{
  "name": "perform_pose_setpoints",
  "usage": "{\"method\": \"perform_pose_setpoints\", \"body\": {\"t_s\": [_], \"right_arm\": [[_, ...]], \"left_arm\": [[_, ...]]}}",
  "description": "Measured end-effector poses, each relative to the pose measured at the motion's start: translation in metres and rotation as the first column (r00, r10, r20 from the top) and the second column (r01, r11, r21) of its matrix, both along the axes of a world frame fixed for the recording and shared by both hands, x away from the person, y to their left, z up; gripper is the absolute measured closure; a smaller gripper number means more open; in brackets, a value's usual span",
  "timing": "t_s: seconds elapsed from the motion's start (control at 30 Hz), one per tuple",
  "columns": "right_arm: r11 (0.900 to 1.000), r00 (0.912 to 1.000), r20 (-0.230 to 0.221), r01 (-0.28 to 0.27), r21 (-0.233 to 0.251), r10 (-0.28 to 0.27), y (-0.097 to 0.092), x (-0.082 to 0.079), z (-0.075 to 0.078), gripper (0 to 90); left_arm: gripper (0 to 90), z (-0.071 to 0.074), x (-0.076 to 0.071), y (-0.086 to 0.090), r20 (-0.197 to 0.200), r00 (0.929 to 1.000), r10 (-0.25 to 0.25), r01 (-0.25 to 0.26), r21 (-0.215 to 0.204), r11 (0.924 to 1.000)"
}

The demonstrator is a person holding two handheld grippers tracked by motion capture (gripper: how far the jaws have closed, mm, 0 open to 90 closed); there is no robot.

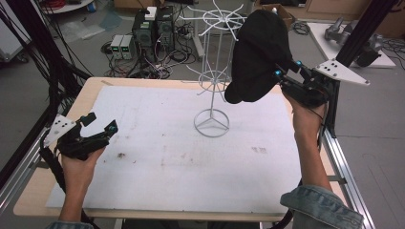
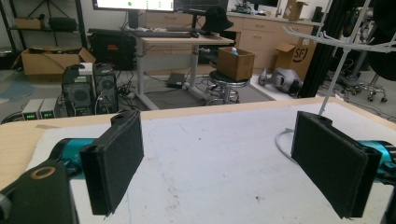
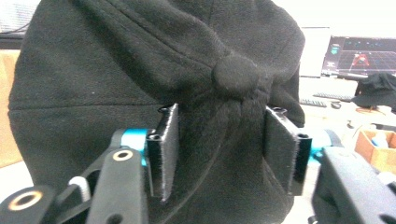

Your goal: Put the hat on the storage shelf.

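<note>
Closest in, the right gripper view: the black cap (image 3: pixel 154 79) sits right up against the lens, its top button (image 3: pixel 235 77) dead centre, and the crown blocks most of the room behind. Cloth bunches between the two black pads (image 3: pixel 164 144), which stand a little way apart; whether they press on the fabric or just flank it is hard to make out, since the folds hide the contact line. No clear grip visible, so I call the jaws parted around the cap.

From the high view, the right gripper (image 1: pixel 286 71) is raised above the table's far right part, the person's right hand (image 1: pixel 305 112) under it, forearm rising steeply, denim cuff cut off by the bottom edge. The cap hangs at the top tier of the white wire rack (image 1: pixel 212 78), covering that tier's right side; what actually bears it cannot be told.

The left gripper (image 1: pixel 98 125) lies low at the near left, left hand (image 1: pixel 79 160) cupped beneath, jaws wide apart with nothing between them; its own view shows bare mat between the pads.

The table (image 1: pixel 90 90) is pale wood under a scuffed white mat (image 1: pixel 157 143). Beyond: computer towers (image 1: pixel 153 26), tangled cables on grey floor, and a desk with a cardboard box (image 2: pixel 236 63).
</note>
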State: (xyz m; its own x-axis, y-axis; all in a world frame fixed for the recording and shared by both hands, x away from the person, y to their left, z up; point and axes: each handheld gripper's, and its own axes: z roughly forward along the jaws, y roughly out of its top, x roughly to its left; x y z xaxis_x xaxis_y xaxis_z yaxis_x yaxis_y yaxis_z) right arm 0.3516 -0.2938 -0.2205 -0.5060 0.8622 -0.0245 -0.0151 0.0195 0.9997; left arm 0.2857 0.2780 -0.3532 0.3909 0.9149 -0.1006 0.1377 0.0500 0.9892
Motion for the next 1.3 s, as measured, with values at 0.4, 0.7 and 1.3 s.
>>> {"method": "perform_pose_setpoints", "body": {"t_s": [0.4, 0.7, 1.3], "right_arm": [[0.9979, 0.9978, 0.019, 0.064, -0.014, -0.063, -0.003, -0.012, -0.004, 36.9], [0.9948, 0.9946, 0.018, 0.102, -0.002, -0.102, -0.014, -0.025, -0.02, 31.0], [0.9882, 0.9882, -0.01, 0.153, 0.009, -0.153, -0.023, -0.066, -0.07, 14.8]], "left_arm": [[17.1, 0.0, 0.0, -0.002, 0.0, 1.0, -0.004, 0.004, 0.002, 1.0], [17.1, 0.0, 0.0, 0.0, 0.0, 1.0, 0.0, 0.0, -0.001, 1.0], [17.1, -0.001, 0.002, -0.002, -0.005, 1.0, -0.007, 0.007, -0.004, 1.0]]}}
